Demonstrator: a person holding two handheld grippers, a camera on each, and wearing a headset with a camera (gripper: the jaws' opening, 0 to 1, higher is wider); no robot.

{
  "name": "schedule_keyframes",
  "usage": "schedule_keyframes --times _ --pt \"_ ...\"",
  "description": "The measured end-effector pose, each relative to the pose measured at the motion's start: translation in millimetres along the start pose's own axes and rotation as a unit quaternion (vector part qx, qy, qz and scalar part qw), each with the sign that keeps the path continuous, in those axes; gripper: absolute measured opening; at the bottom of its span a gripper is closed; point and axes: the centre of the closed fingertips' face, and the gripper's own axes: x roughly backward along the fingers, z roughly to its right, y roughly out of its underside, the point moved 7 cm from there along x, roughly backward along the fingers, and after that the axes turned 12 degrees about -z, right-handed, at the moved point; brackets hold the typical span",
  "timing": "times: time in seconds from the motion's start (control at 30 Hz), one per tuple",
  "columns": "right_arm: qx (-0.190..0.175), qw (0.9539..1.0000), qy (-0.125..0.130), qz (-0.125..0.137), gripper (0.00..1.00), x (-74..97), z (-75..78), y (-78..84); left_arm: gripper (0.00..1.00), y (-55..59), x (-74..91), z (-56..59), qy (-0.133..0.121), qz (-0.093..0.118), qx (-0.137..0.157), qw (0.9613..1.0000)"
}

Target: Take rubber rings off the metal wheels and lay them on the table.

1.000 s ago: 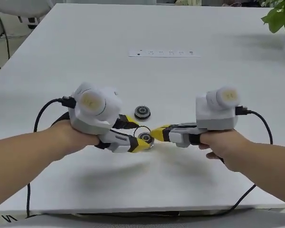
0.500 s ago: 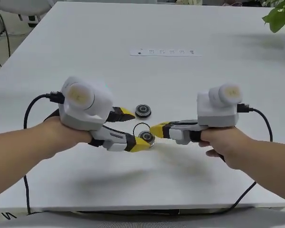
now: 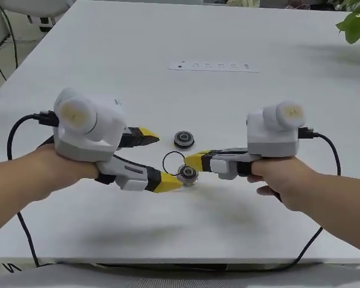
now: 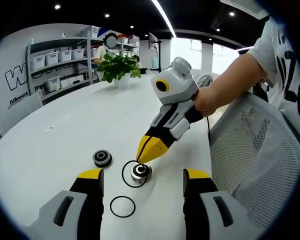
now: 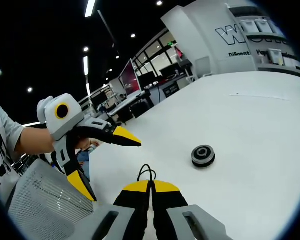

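Observation:
My right gripper [image 3: 195, 162] is shut on a thin black rubber ring [image 3: 173, 161], which stands up from its yellow tips as a loop [image 5: 146, 173]. Just below the tips a bare metal wheel [image 3: 187, 174] rests on the white table [image 3: 228, 102]. My left gripper [image 3: 161, 160] is open, one jaw on each side of the ring, touching nothing. In the left gripper view the left gripper [image 4: 145, 175] frames the metal wheel [image 4: 140, 172], the rubber ring [image 4: 126, 175] and the right gripper [image 4: 151, 148]. A second wheel [image 3: 183, 139] with a black ring on it lies just beyond.
Another loose ring [image 4: 122, 206] lies flat on the table close to my left jaws. The second wheel [image 5: 203, 155] sits right of my right gripper [image 5: 151, 187]. A power strip [image 3: 213, 66] is set into the far table. Cables trail from both grippers towards the near edge.
My left gripper has pulled back to the left and its jaws have spread off the wheel. The right gripper still pinches the ring, which now stands beside the wheel.

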Motion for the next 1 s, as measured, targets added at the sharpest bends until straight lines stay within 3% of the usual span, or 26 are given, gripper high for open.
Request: schedule_keyframes --times 0.6,1.0 --pt "0.018 0.9996 -0.014 -0.018 0.0 -16.9 -14.1 -9.4 0.71 26.8 34.8 -10.3 -0.027 0.002 0.031 0.9991" --pt "0.025 0.9989 -0.012 -0.039 0.0 -35.7 -8.4 -7.9 0.74 41.6 45.7 -10.9 -0.037 0.002 0.053 0.9979"
